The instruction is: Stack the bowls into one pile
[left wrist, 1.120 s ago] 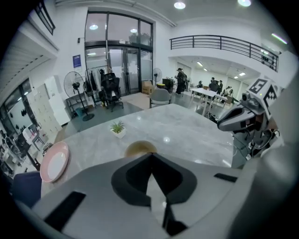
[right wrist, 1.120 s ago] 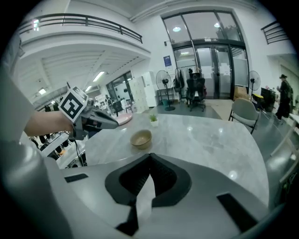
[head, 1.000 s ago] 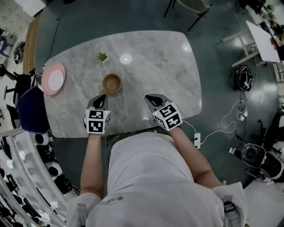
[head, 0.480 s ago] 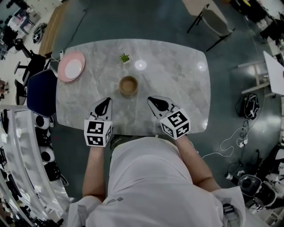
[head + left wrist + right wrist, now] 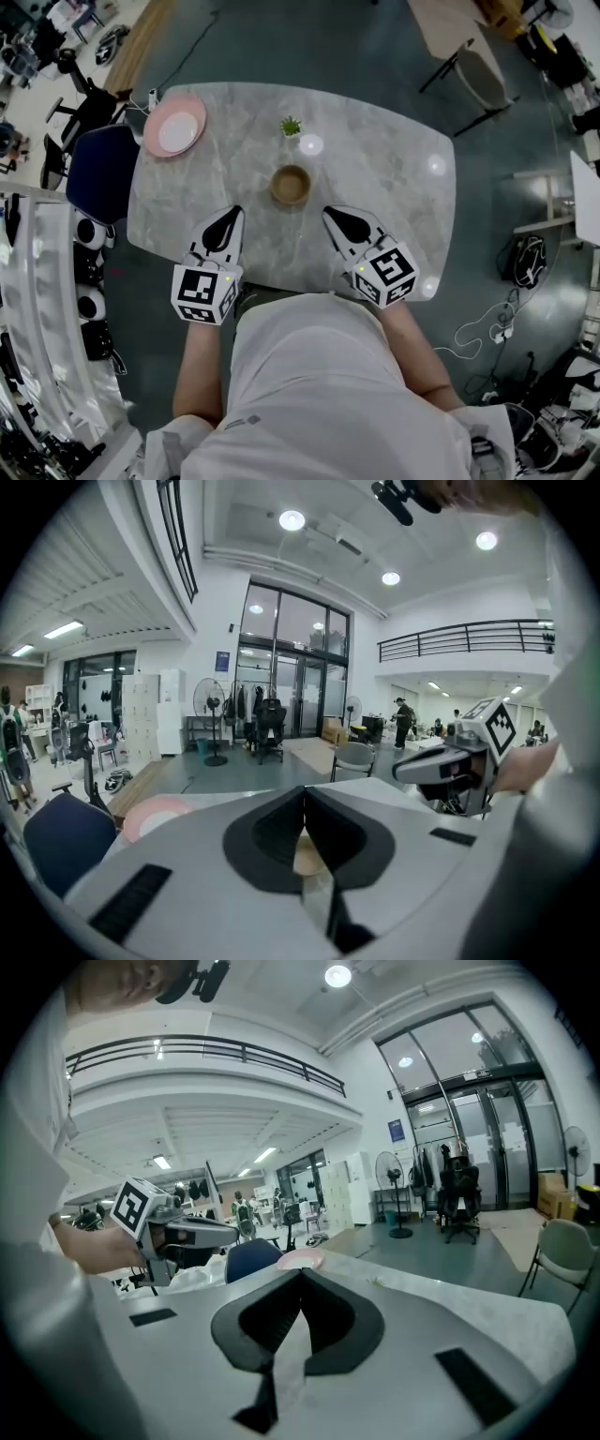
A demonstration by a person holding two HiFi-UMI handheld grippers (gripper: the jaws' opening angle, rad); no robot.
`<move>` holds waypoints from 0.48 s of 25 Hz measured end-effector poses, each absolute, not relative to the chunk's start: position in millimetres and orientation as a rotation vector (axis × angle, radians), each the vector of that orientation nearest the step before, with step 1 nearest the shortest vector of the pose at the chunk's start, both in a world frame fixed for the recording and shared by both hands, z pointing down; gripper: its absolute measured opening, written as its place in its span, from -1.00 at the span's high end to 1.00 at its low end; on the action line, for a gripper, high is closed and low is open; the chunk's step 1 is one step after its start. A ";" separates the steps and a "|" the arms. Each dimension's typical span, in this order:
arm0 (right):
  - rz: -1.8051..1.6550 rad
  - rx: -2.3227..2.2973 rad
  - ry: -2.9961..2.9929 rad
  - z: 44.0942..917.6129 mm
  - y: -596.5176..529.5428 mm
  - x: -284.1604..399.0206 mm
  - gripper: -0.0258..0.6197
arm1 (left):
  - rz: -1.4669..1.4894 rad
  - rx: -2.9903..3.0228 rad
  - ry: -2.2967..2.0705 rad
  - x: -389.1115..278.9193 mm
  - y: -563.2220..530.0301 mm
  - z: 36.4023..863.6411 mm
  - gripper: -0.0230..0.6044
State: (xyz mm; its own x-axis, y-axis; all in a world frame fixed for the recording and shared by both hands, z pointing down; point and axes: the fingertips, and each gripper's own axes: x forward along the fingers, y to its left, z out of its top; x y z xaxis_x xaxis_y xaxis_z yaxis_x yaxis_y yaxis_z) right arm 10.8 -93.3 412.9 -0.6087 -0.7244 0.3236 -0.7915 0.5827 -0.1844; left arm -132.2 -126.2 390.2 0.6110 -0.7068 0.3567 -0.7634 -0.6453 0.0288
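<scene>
Both tongs have risen above the bench (image 5: pixel 403 202). Left tongs (image 5: pixel 233 212) and right tongs (image 5: pixel 329 213), fully closed and empty, point slightly downward, flanking the wooden bowl (image 5: pixel 291 184).

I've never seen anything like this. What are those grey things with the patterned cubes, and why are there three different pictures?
There is no robot here: a person stands at a marble table with a tool in each hand. Each tool is a two-jaw gripper, and the marked cube is part of it. The top-down picture comes from a camera on the person's head. The other two come from cameras riding on the grippers, looking along their jaws. The left gripper and the right gripper are both shut and hold nothing. On the table are a brown bowl, a pink dish at the far left corner, and a small green plant.
</scene>
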 end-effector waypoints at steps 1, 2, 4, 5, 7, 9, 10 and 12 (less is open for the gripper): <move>0.450 1.264 -2.606 409.9 -94.3 9.5 0.89 | 0.454 2.662 -1.230 -133.4 -126.3 387.1 0.92; 0.438 1.265 -2.612 406.6 -95.5 8.4 0.89 | 0.441 2.667 -1.236 -134.4 -126.4 384.1 0.91; 0.415 1.265 -2.621 400.6 -97.7 6.4 0.89 | 0.433 2.671 -1.254 -136.2 -127.2 380.2 0.92; 0.403 1.261 -2.622 398.7 -98.5 5.5 0.89 | 0.437 2.671 -1.262 -136.8 -127.7 379.5 0.92; 0.371 1.249 -2.617 397.3 -99.3 3.6 0.89 | 0.436 2.672 -1.265 -136.3 -128.6 379.3 0.92; 0.332 1.241 -2.601 397.0 -99.0 2.3 0.89 | 0.419 2.678 -1.261 -135.0 -129.3 378.9 0.92; 0.313 1.240 -2.592 397.0 -98.5 2.0 0.89 | 0.406 2.685 -1.261 -134.4 -129.4 377.9 0.93; 0.280 1.245 -2.574 397.0 -97.8 1.9 0.89 | 0.372 2.703 -1.256 -132.8 -129.1 374.1 0.93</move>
